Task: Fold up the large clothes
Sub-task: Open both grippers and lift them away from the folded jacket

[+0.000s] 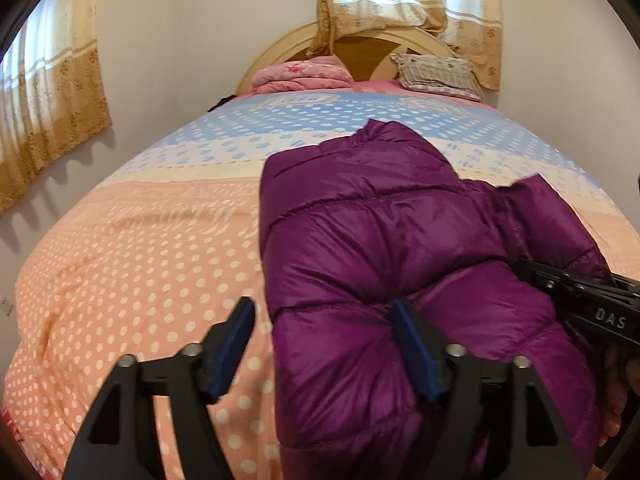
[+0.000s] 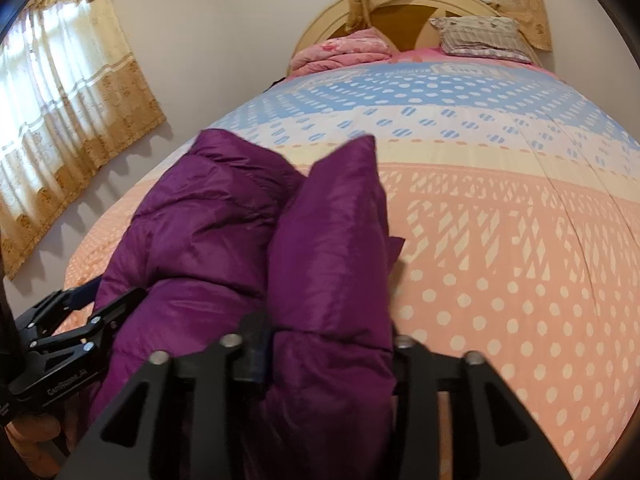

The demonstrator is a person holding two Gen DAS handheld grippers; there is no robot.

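Note:
A purple puffer jacket (image 1: 380, 240) lies folded lengthwise on the bed, collar end pointing to the headboard. My left gripper (image 1: 323, 306) is open wide at the jacket's near left edge. One blue pad (image 1: 236, 340) hangs over the bedspread and the other pad (image 1: 412, 344) rests on the fabric. My right gripper (image 2: 328, 340) has a thick fold of the jacket (image 2: 332, 240) filling the gap between its fingers. That fold stands up from the bed and hides the right pad. Each gripper also shows in the other view: the right gripper (image 1: 580, 300) and the left gripper (image 2: 80, 320).
The bedspread (image 1: 140, 260) is peach with white dots, turning blue toward the headboard (image 1: 360, 48). A folded pink blanket (image 1: 304, 74) and a pillow (image 1: 436, 72) lie at the head. Curtains (image 1: 52, 92) hang at the left wall and behind the headboard.

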